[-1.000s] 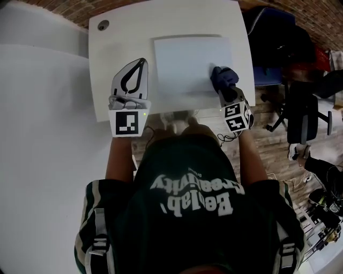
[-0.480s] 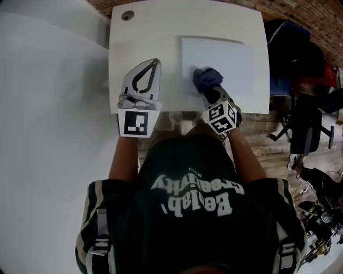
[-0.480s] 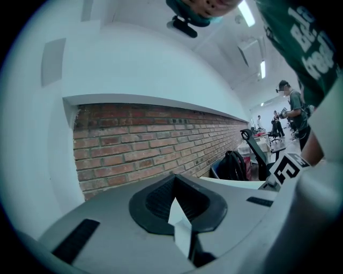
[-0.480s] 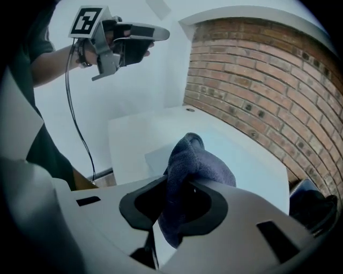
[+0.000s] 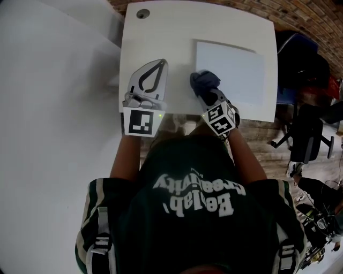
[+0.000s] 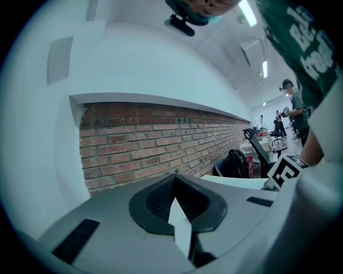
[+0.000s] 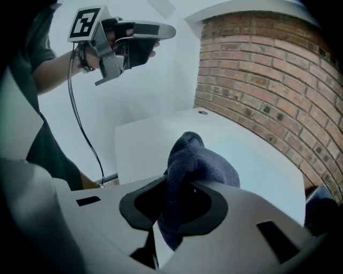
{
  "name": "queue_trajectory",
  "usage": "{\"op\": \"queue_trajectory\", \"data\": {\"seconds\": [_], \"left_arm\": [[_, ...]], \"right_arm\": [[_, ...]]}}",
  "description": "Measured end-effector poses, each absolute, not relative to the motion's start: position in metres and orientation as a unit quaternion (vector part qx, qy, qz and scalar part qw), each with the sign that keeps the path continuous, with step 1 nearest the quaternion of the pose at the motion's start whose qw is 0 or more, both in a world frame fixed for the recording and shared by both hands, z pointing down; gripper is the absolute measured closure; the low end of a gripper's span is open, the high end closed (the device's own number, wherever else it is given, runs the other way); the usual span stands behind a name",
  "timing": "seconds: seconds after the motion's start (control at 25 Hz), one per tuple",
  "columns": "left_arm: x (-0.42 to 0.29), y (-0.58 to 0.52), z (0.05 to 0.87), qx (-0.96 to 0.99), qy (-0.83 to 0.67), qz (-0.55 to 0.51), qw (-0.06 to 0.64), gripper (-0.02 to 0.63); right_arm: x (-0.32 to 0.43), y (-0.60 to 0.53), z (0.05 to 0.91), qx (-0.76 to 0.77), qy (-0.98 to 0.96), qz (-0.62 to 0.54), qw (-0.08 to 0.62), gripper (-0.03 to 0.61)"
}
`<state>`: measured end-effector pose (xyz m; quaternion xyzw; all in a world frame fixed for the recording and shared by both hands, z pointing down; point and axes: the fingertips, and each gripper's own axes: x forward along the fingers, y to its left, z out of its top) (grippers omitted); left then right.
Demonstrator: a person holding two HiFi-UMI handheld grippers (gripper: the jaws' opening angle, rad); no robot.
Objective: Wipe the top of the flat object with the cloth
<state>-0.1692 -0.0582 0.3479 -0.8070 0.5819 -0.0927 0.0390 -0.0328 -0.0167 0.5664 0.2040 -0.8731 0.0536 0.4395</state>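
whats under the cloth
The cloth, clamped in the right gripper, sits over the left edge of the flat white panel on the table; the spot directly beneath is covered.

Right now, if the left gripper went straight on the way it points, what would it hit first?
Likely the brick wall; the left gripper hangs above the table, and the path looks free.

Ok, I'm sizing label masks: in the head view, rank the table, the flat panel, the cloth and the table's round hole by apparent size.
Largest to smallest:
1. table
2. flat panel
3. cloth
4. round hole
The gaps are clear. All sit near table height, so nearness to the camera does not upset the order.
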Motion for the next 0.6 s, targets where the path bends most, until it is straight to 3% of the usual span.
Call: {"op": "queue_trajectory", "data": {"seconds": [0.6], "left_arm": [[-0.168, -0.092, 0.355, -0.808, 0.58, -0.102, 0.031, 0.617]], "right_arm": [[-0.06, -0.158, 0.567, 0.261, -0.854, 0.025, 0.449, 0.525]]}}
